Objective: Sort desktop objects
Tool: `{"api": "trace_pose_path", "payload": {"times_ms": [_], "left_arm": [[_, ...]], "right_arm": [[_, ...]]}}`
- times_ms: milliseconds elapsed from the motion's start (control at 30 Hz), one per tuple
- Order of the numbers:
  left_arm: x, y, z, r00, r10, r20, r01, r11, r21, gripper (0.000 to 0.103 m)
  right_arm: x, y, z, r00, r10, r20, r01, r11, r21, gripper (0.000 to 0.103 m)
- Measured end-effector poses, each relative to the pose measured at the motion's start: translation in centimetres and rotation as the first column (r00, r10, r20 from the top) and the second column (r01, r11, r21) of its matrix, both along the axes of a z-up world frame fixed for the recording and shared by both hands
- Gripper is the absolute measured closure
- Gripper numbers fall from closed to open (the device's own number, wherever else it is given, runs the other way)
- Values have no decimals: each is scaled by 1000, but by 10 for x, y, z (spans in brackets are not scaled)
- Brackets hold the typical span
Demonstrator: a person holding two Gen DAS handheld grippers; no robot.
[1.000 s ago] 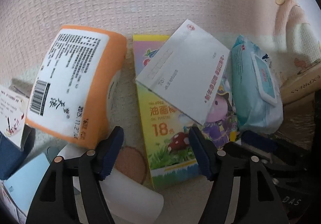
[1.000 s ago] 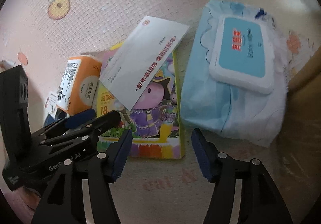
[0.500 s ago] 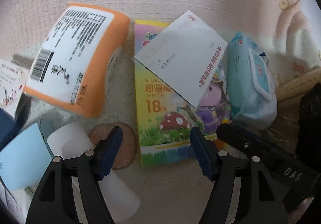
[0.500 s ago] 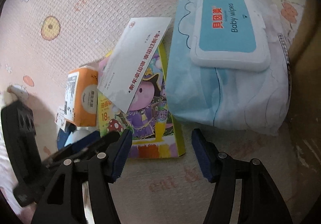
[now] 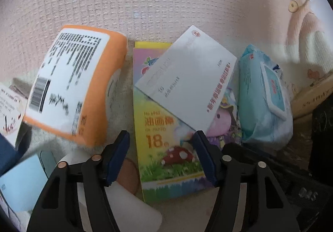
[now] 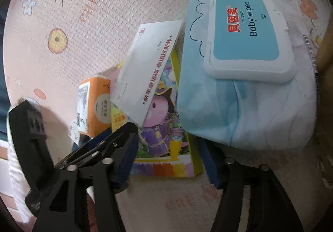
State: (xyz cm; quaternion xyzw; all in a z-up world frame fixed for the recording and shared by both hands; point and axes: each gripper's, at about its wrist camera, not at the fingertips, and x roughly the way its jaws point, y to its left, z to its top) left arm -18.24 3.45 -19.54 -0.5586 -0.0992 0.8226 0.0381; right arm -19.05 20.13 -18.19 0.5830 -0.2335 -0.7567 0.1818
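A colourful crayon box (image 5: 164, 138) lies on the pink mat (image 5: 145, 3), with a white envelope (image 5: 187, 84) slanted on top of it. An orange tissue pack (image 5: 72, 84) lies to its left and a blue baby wipes pack (image 5: 264, 103) to its right. My left gripper (image 5: 161, 155) is open, its fingers astride the box's near end. In the right wrist view my right gripper (image 6: 168, 161) is open over the box's (image 6: 166, 140) near edge, with the envelope (image 6: 145, 74), wipes pack (image 6: 245, 78) and tissue pack (image 6: 93, 105) beyond. The left gripper's body (image 6: 100, 144) shows at lower left.
A white roll (image 5: 129, 209), a light blue card (image 5: 18, 182) and a printed card (image 5: 10, 115) lie at the left in the left wrist view. A cardboard box edge (image 5: 312, 94) stands at the far right. The right gripper's black body (image 5: 291, 173) crosses the lower right.
Both grippers have moved closer over the crayon box. The right wrist view has swung so the wipes pack looms larger. Both grippers stay open.
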Motion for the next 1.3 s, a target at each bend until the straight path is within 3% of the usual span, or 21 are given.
{"api": "trace_pose_path", "payload": {"times_ms": [67,200,300,367,433,733,833,933,1033,1100,1167,1200,1233,1267,1300], "left_arm": [[13,7,5,1000,1,-4,-2,1000,-8,39],[19,27,2,1000,23,0,-23,1000,2,39],[41,11,5,999,31,15,-31,999,15,40],[59,4,-2,999,30,24,-30,999,14,41],[49,15,-9,999,32,40,-32,999,15,41],[101,33,-8,997,7,81,-10,1000,30,41],[106,28,-7,997,3,75,-6,999,39,41],[99,26,-5,995,51,82,-59,994,94,41],[93,18,0,993,92,72,-102,983,155,41],[92,1,5,992,105,64,-115,977,177,41],[96,-9,12,994,98,51,-106,976,188,41],[97,-12,14,995,88,38,-93,977,191,42],[99,-14,17,997,75,19,-77,979,190,50],[108,-21,20,998,60,4,-59,982,180,70],[113,-24,23,999,36,-1,-36,988,151,81]], "right_arm": [[2,-2,2,1000,13,-8,-13,998,69,70],[10,-10,4,999,50,-6,-50,994,99,70],[20,-14,2,998,70,9,-71,993,100,70],[30,-13,2,996,82,20,-84,991,103,70],[41,-12,2,996,87,34,-90,991,101,70],[96,-3,1,989,121,90,-131,984,120,70],[100,-5,2,987,136,88,-147,980,136,69],[91,-11,7,986,140,90,-153,976,156,64],[84,-17,24,988,152,20,-153,965,214,53],[81,-21,38,982,180,-53,-162,955,248,51],[82,-26,45,968,221,-114,-187,950,251,55],[84,-29,47,957,251,-144,-210,946,247,64],[85,-32,46,948,278,-155,-235,940,247,87],[85,-34,44,943,300,-143,-260,934,244,90],[84,-38,38,941,320,-113,-288,930,229,91]]}}
